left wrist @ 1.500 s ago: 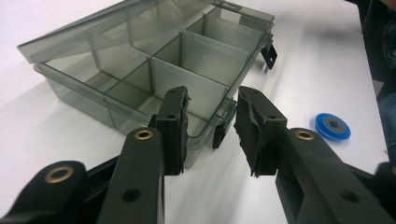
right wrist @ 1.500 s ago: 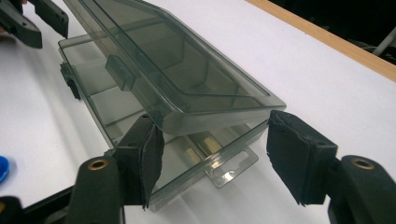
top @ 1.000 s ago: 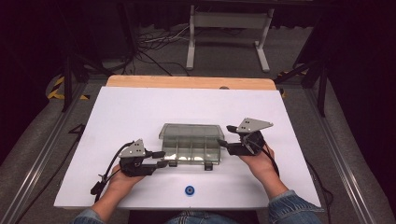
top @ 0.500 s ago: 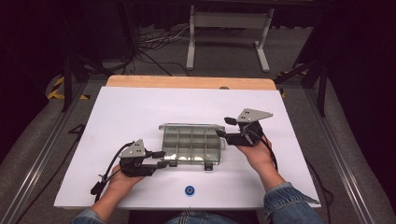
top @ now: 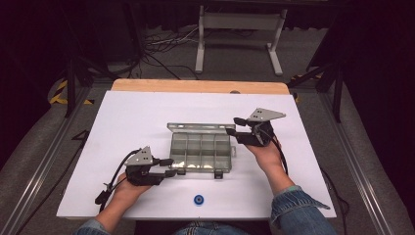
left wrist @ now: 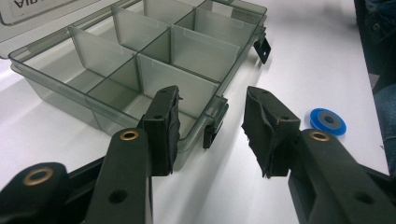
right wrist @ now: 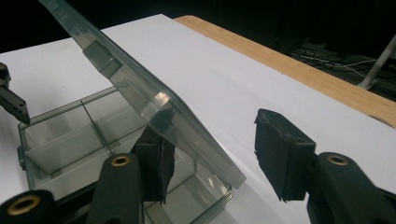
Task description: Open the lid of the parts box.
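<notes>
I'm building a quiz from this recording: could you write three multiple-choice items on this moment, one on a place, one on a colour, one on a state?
1. Where does the small disc lie?
A. inside the organiser box
B. on the white table, between the box and the person
C. on the wooden strip

2. What colour is that disc?
A. red
B. blue
C. yellow

3. How is the lid of the clear organiser box?
A. latched shut
B. lifted open
C. taken off and set aside

Answers: 1 B, it sits on the bare table near the front edge; 2 B, blue with a dark centre; 3 B, it slants up over the compartments beside the right gripper.
</notes>
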`<state>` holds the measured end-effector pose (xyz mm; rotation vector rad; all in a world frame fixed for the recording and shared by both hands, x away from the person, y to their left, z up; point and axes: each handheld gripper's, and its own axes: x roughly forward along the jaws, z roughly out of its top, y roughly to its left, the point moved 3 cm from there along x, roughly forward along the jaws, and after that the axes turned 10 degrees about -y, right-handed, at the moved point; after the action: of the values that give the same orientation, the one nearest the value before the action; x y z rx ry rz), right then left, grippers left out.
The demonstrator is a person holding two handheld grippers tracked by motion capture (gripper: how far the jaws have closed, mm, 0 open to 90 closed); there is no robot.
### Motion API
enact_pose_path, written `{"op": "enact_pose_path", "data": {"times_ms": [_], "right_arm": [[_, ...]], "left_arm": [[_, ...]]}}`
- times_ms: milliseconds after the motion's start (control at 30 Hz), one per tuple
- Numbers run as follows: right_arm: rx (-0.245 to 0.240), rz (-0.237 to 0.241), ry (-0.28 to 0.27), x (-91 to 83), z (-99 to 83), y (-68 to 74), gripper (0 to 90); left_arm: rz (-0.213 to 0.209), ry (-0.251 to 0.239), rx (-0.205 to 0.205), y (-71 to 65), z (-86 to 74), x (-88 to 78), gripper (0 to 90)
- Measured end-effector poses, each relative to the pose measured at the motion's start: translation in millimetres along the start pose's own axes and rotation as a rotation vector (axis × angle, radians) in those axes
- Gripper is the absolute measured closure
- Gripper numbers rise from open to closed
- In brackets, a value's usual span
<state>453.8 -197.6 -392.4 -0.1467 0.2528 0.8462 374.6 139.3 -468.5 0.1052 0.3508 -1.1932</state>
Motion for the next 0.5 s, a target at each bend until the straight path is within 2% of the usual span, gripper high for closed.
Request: {"op": "enact_pose_path", "data": {"times_ms": [333,400,500], "right_arm": [[-0.025,0.012,-0.024,6.8,0.5,-2.1,65.4],[-0.025,0.011,-0.027,7.2,0.6,-2.3,66.1],[-0.028,0.007,-0.034,8.4,0.5,-3.4,67.9]], "left_arm": [[-0.004,0.0,-0.011,-0.2,0.1,0.2,53.6],[-0.005,0.002,-0.001,0.4,0.3,0.1,53.6],[-0.004,0.0,-0.014,-0.7,0.3,0.7,53.2]]}}
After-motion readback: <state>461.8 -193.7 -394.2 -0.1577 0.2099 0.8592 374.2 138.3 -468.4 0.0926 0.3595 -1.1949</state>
